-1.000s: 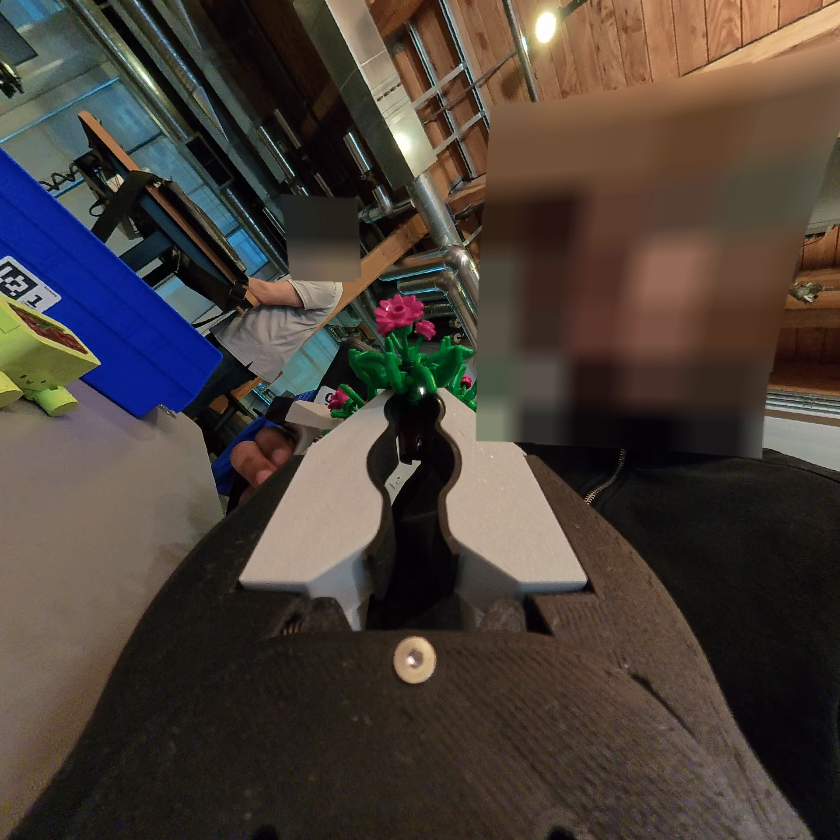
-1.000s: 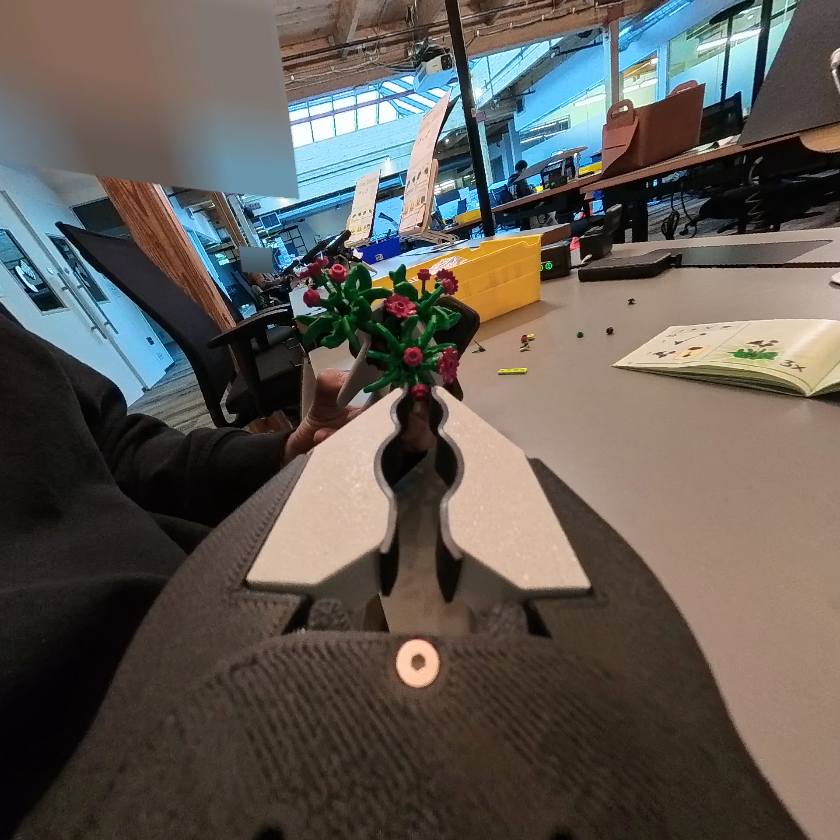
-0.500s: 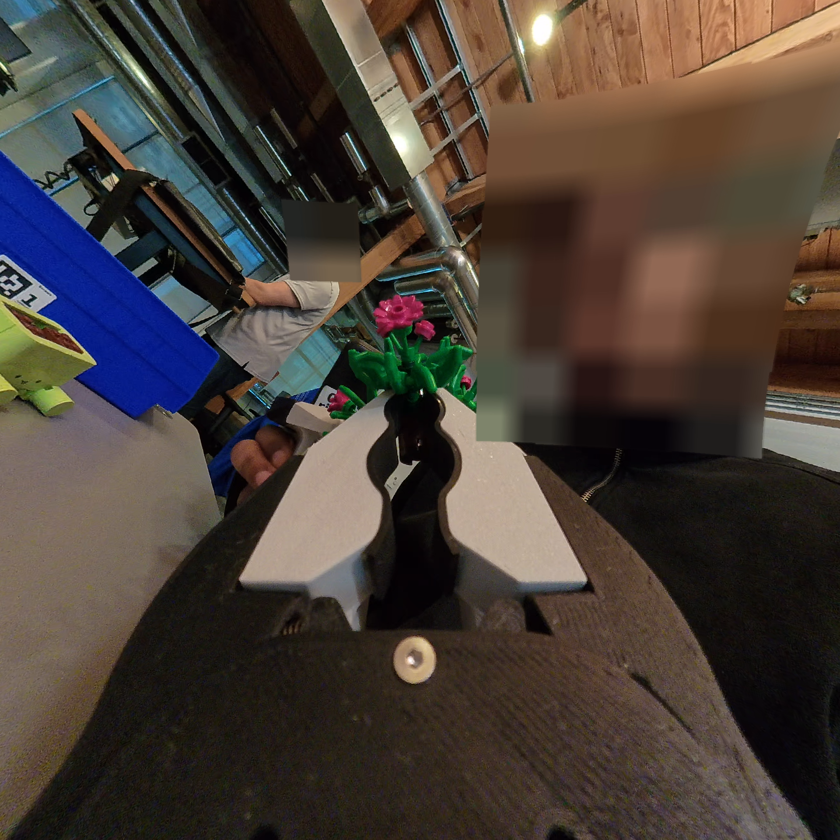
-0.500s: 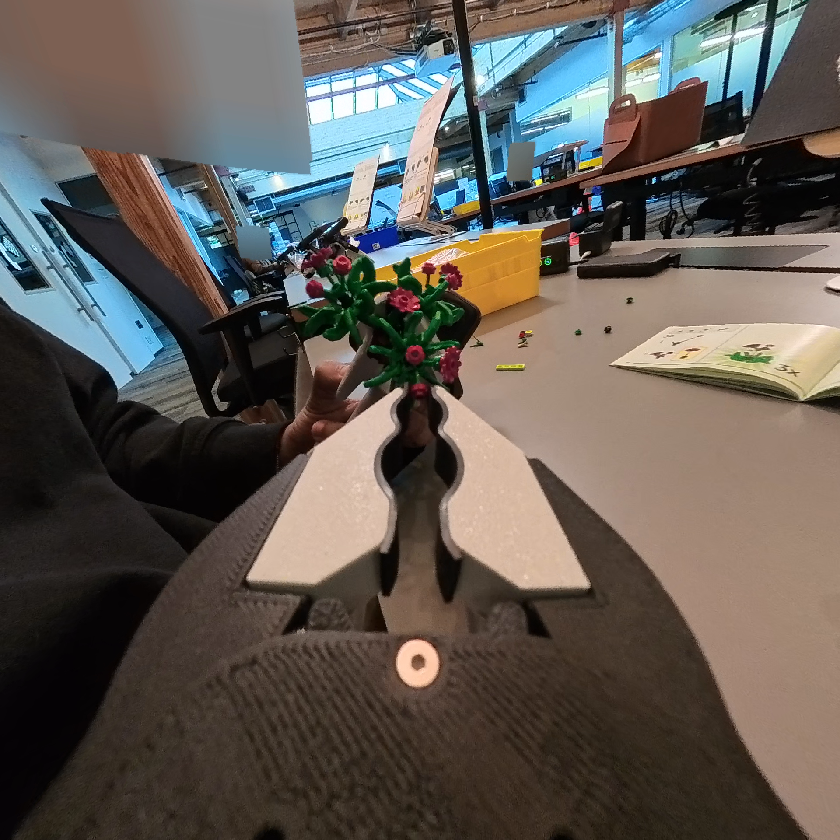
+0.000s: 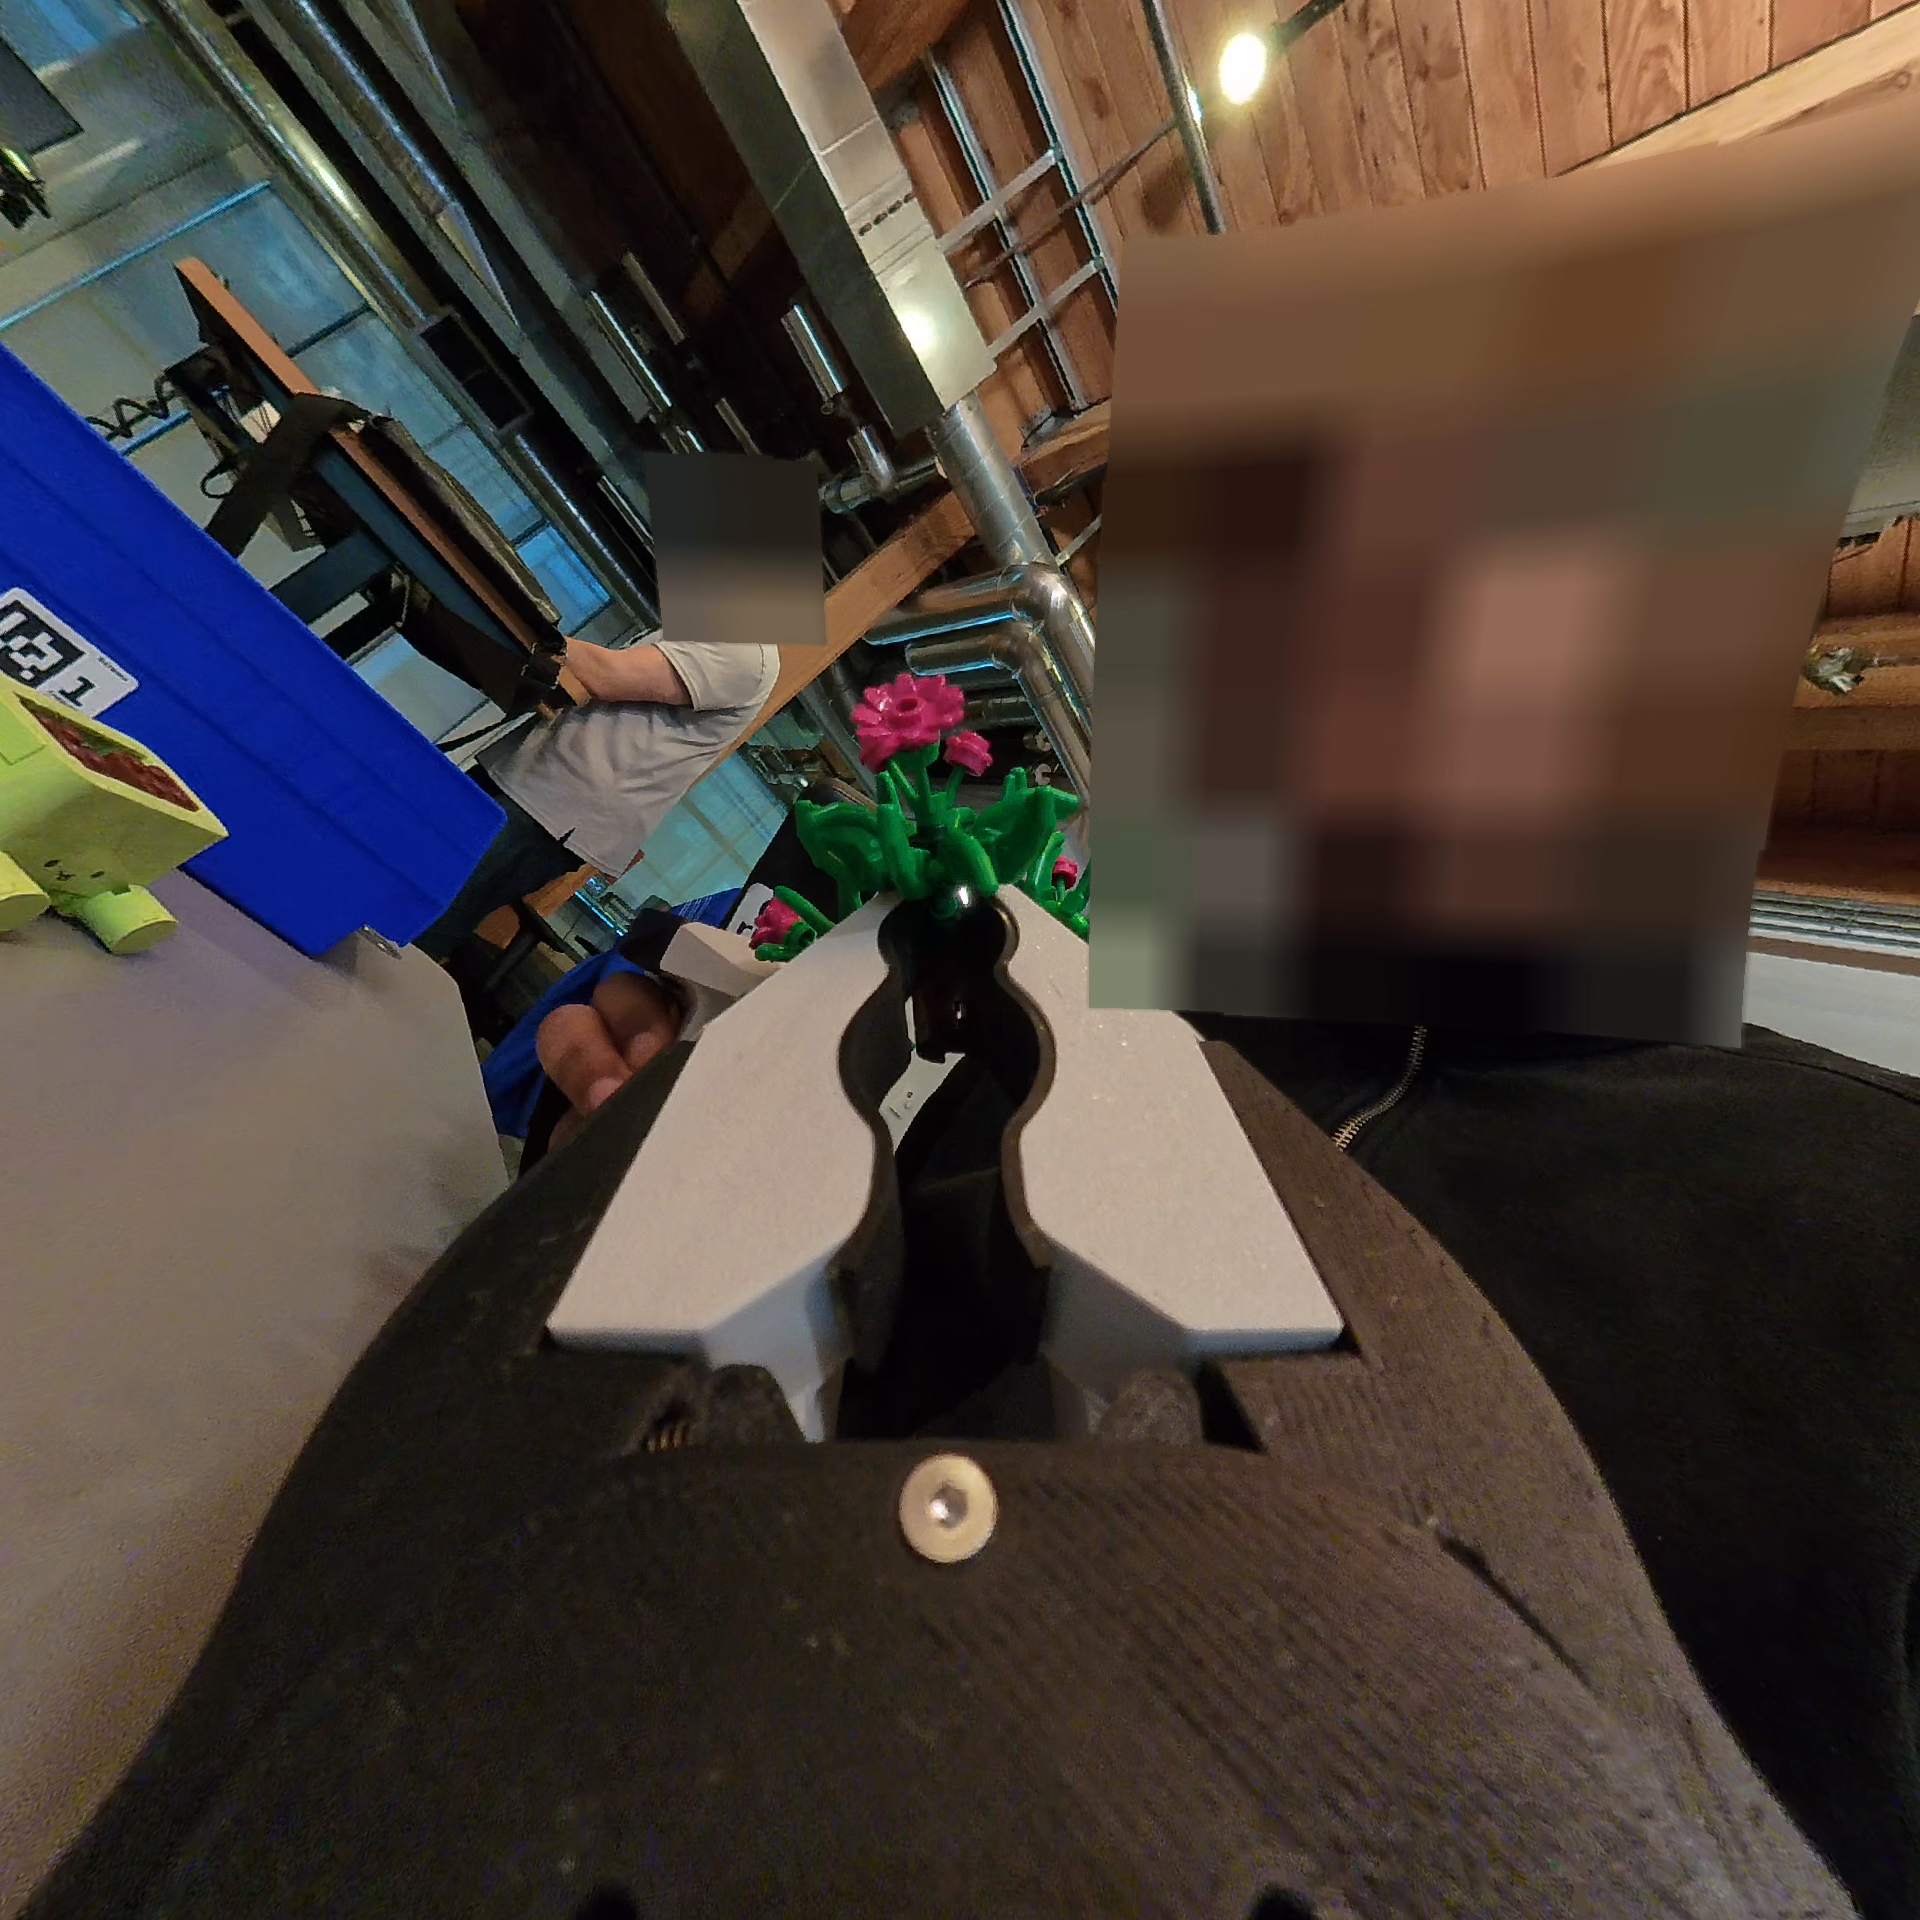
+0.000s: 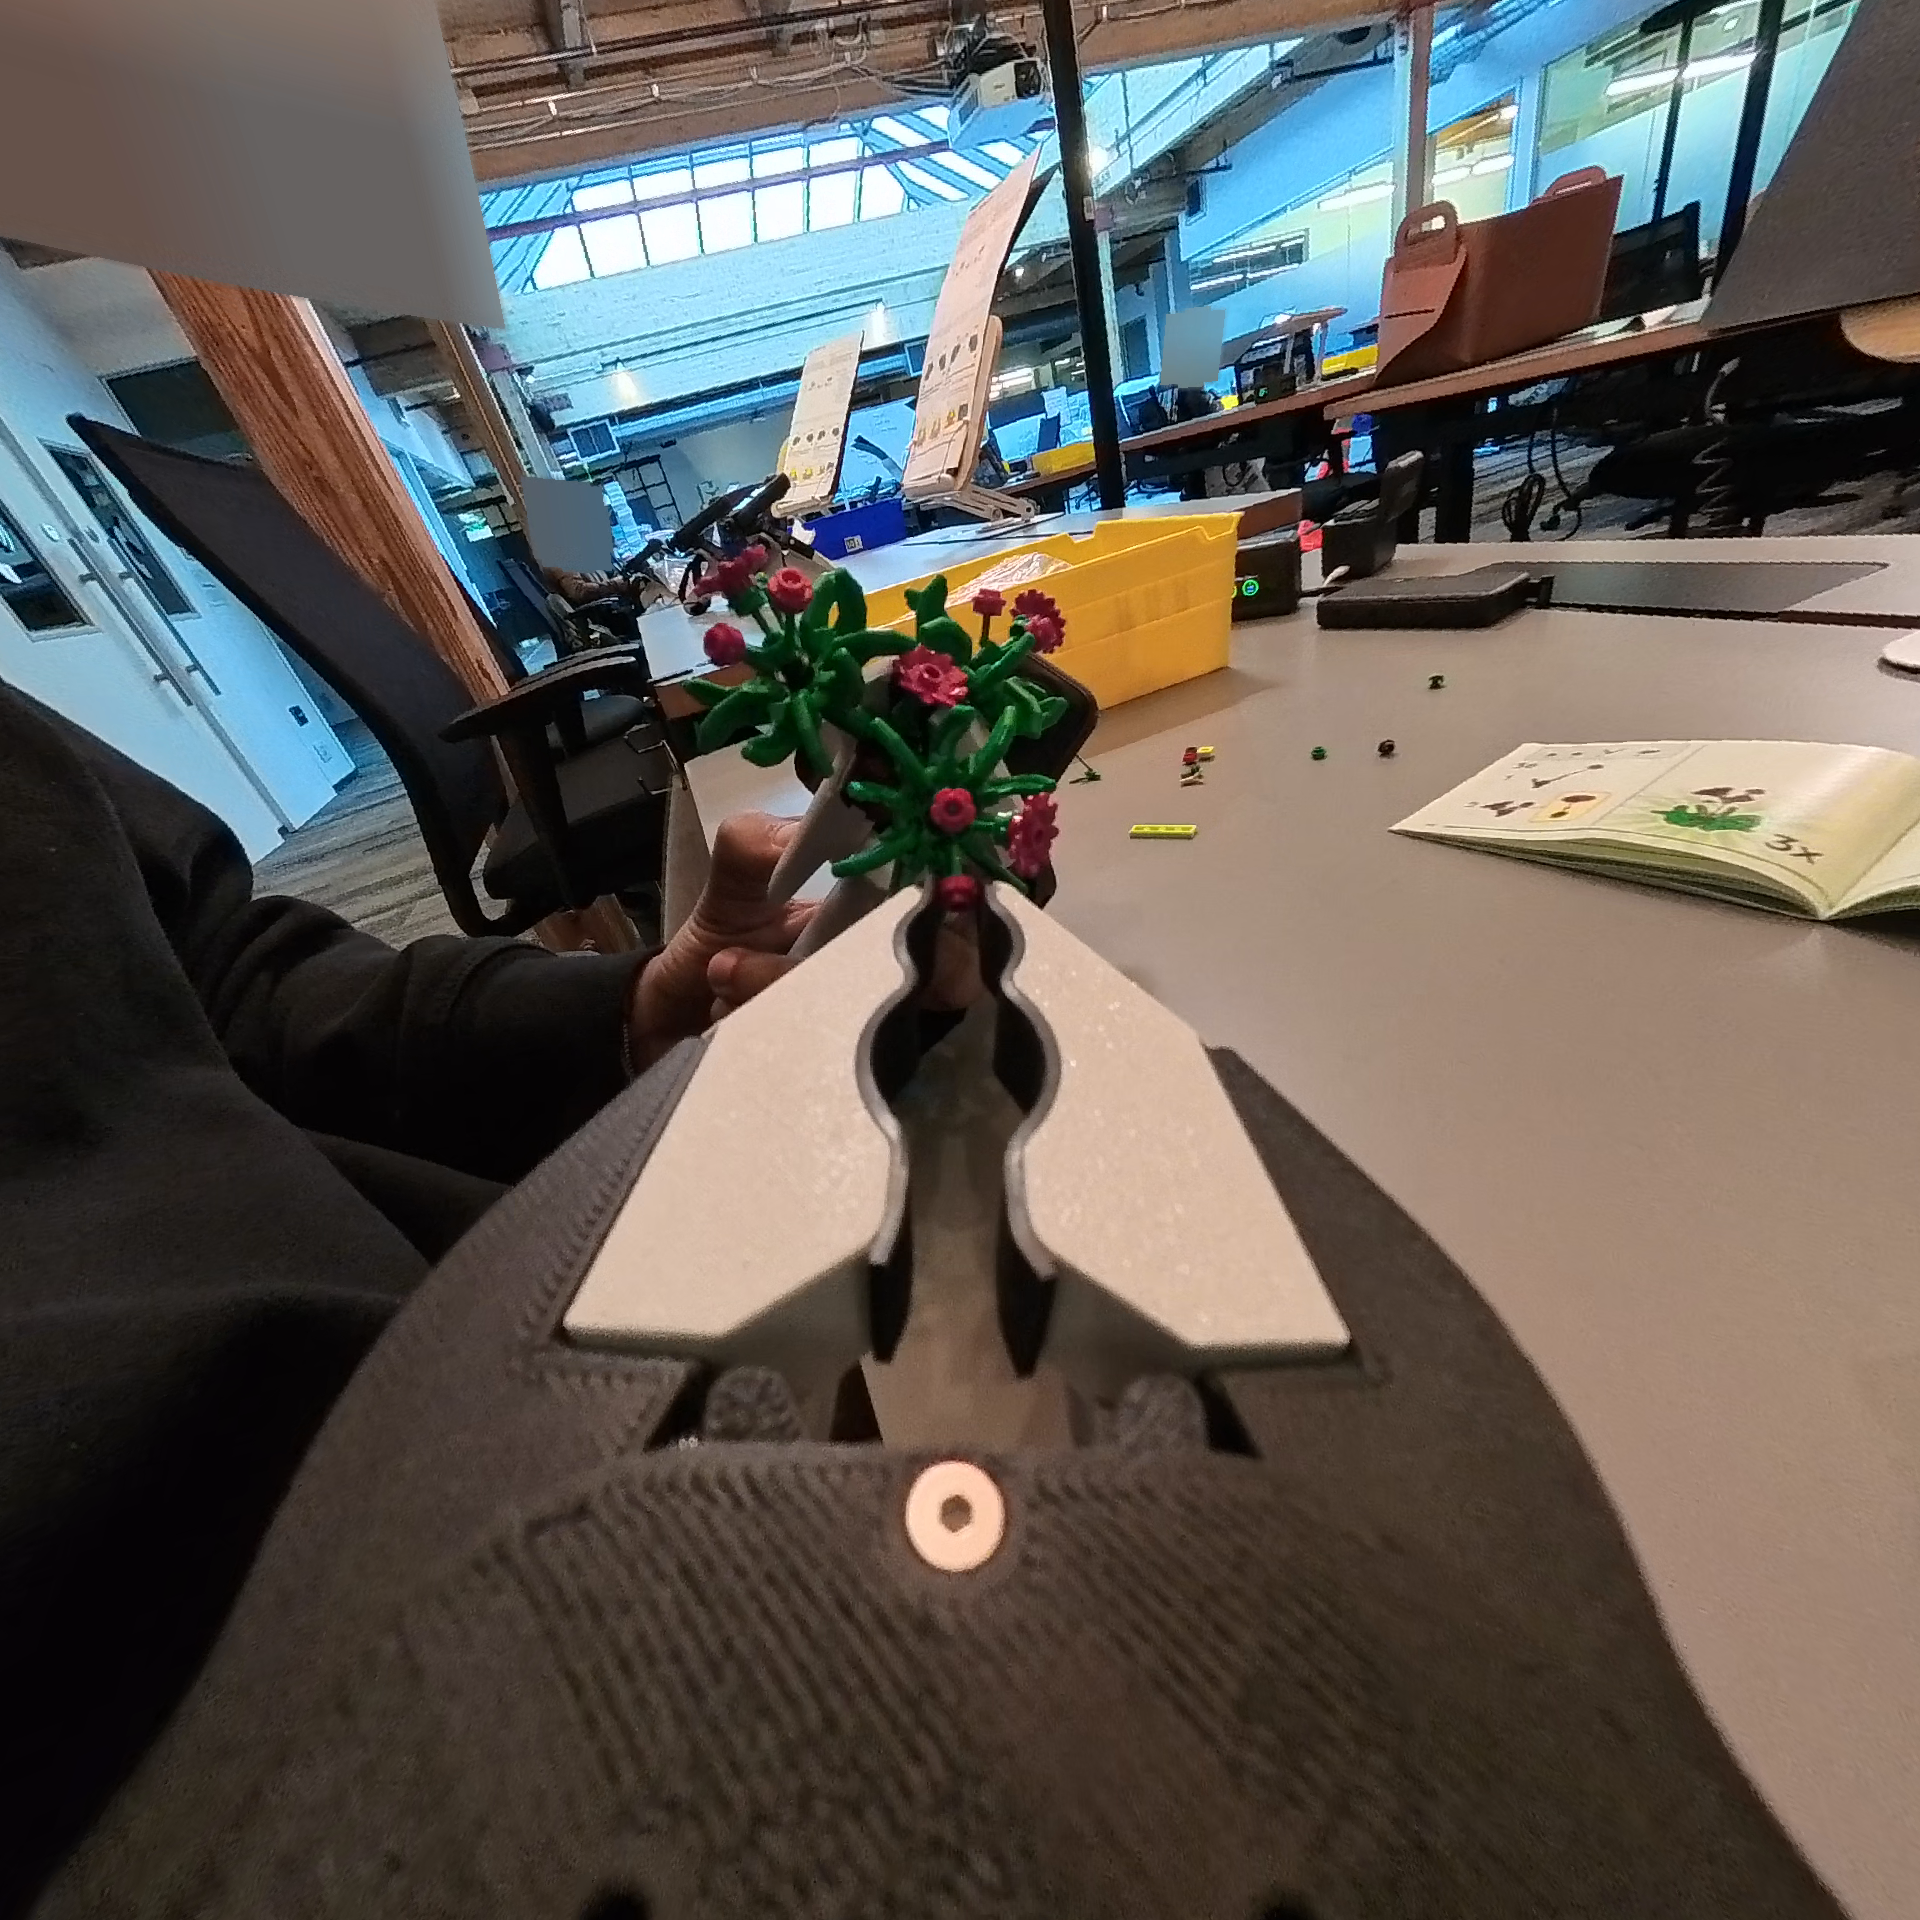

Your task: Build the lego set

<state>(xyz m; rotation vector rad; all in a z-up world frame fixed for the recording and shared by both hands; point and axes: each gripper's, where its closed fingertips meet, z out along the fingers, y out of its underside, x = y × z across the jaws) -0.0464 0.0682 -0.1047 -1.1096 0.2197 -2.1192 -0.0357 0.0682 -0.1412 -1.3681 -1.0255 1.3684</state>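
Note:
In the left wrist view, my left gripper (image 5: pixel 943 906) is shut on the dark stem (image 5: pixel 940 987) of a lego flower sprig (image 5: pixel 925 821) with green leaves and magenta blooms. In the right wrist view, my right gripper (image 6: pixel 956 896) is shut on the base of a second green sprig with red blooms (image 6: pixel 940 810). The left gripper's grey fingers (image 6: pixel 821 831) show just beyond it, holding the first sprig (image 6: pixel 790 675). The two sprigs are held in the air close together, leaves touching or nearly so. The right gripper's tip (image 5: pixel 717 951) shows at the left in the left wrist view.
A grey table (image 6: pixel 1455 1091) carries an open instruction booklet (image 6: pixel 1683 821), a few loose small pieces (image 6: pixel 1164 829) and a yellow bin (image 6: pixel 1122 613). A blue bin (image 5: pixel 208 707) and a lime-green object (image 5: pixel 83 810) stand on the left. An office chair (image 6: pixel 343 665) is beside the table. Left and right tips are no more than a few centimetres apart.
Both grippers keep their hold on the sprigs. The views have only drifted slightly.

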